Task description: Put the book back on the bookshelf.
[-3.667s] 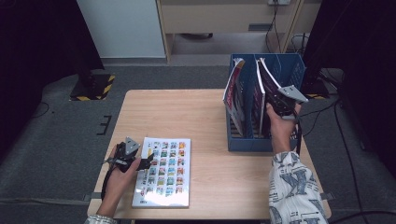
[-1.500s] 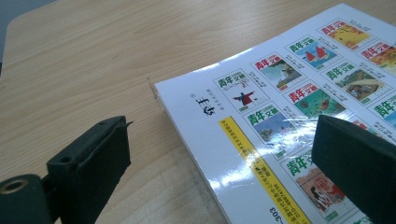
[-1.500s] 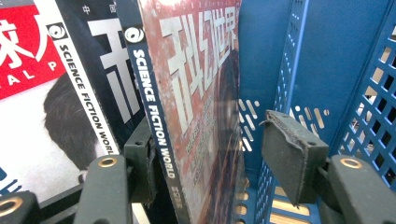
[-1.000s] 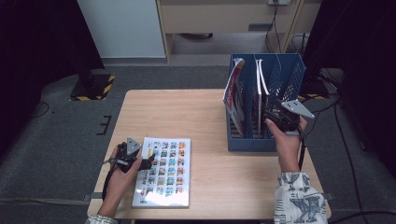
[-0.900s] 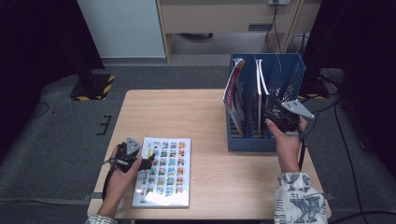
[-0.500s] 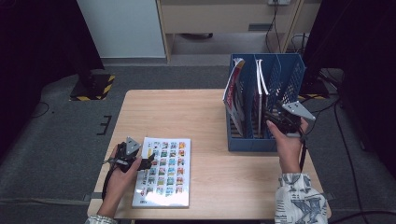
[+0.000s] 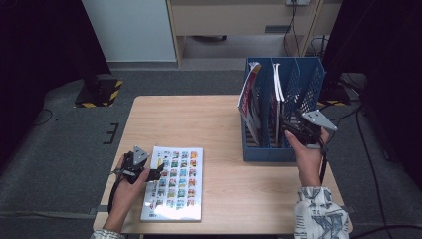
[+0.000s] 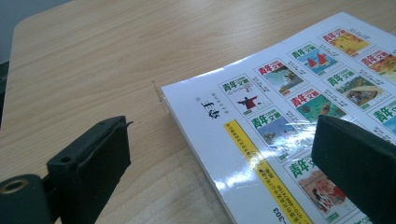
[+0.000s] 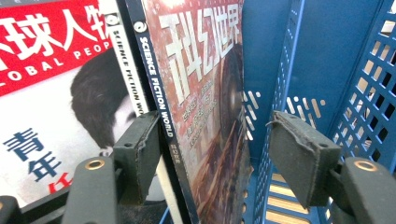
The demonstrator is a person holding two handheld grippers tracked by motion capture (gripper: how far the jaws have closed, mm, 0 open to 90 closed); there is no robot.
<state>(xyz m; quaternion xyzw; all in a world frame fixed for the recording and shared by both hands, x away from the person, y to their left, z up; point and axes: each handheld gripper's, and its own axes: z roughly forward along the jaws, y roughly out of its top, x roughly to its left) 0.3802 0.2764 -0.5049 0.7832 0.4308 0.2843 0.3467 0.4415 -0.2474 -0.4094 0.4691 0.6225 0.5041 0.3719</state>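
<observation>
A magazine with a grid of small cover pictures [image 7: 174, 181] lies flat on the table's near left. My left gripper [image 7: 155, 174] rests at its left edge, open; one jaw is over bare wood and the other over the cover [image 8: 289, 107]. At the right stands a blue file rack [image 7: 268, 152] with magazines upright in it. My right gripper [image 7: 289, 127] reaches into the rack's near end. Its jaws have just been opening and stand on either side of a "Science Fiction World" magazine [image 9: 201, 93], with the right pad [image 9: 299, 154] clear of the cover.
A red-titled magazine [image 9: 46, 70] leans in the rack's left slot beside the held-off one. The rack's right slot, with mesh walls [image 9: 369, 93], is beside the right jaw. Bare wooden tabletop [image 7: 199, 124] stretches between the flat magazine and the rack.
My right gripper has come down the rack's near end toward me since the oldest frame, then held almost still. The left hand and the flat magazine have not moved.
</observation>
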